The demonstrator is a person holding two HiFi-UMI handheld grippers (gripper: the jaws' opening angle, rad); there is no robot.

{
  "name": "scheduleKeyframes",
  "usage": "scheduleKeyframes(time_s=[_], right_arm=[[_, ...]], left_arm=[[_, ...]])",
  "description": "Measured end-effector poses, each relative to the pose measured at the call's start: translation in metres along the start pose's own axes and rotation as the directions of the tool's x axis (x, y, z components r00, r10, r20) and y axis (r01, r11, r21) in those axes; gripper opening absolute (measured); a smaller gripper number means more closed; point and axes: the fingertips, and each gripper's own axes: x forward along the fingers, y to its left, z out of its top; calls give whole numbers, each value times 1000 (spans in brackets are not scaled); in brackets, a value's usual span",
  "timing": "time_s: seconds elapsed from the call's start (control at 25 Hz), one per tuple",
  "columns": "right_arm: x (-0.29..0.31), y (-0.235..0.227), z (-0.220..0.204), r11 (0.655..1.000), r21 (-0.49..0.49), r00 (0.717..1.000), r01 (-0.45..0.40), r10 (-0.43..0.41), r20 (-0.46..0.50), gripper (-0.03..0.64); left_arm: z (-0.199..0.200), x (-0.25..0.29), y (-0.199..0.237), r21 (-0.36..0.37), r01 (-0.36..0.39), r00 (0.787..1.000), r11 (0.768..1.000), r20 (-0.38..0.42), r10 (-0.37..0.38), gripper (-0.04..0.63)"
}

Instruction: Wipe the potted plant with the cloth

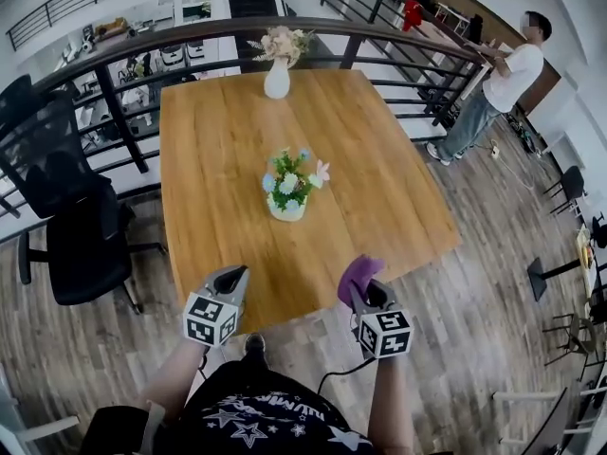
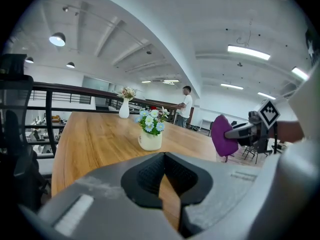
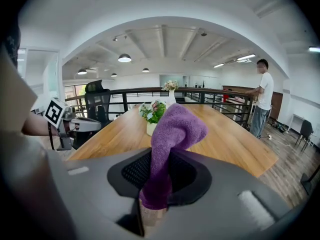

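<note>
The right hand-held gripper (image 3: 155, 194) was clenched on the purple cloth (image 3: 175, 129), pinching its lower end so that the free bulk stood up and flopped forward past the jaw tips. It hung over the near edge of the table (image 1: 379, 178), not yet above the middle of the wood. From there the potted plant (image 1: 288, 190) lay ahead and a little to the left, well apart from the cloth, standing upright near the table's centre with bare wood all round it.

The left hand-held gripper (image 1: 230, 278) was shut with nothing between its jaws, at the same near edge; from it the plant lay ahead and slightly right. So the plant sat between the two lines of reach, about as far from either.

Since the cloth was in the right one, the coming move probably called for carrying it forward and inward to the leaves, with the left free to steady the pot.
</note>
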Motion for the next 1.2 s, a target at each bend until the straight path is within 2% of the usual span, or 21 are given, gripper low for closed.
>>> scheduleKeyframes(time_s=[0.24,0.56,0.76,0.88,1.0,1.12,1.2], right_arm=[[45,-11,29,1000,-20,1000,12,-12,-11,89],[65,-22,39,999,-37,1000,2,-2,-23,89],[92,-50,41,998,-39,999,-39,38,-39,89],[113,-65,54,993,-85,995,-86,83,-48,89],[136,-78,70,978,-146,988,-147,140,-61,89],[158,-92,79,968,-164,981,-190,179,-80,89],[171,-101,83,961,-173,975,-214,201,-89,89]], left_arm=[[11,29,31,-20,10,1000,1000,1,-10,2],[11,43,39,-25,10,1000,1000,-28,-11,2],[13,57,36,-4,-20,999,1000,-41,20,2],[18,66,31,0,-43,998,999,-43,43,2],[19,78,26,-12,-76,995,997,-59,75,37],[23,92,23,-6,-112,992,994,-66,112,38],[25,102,21,-4,-123,990,992,-74,123,72]])
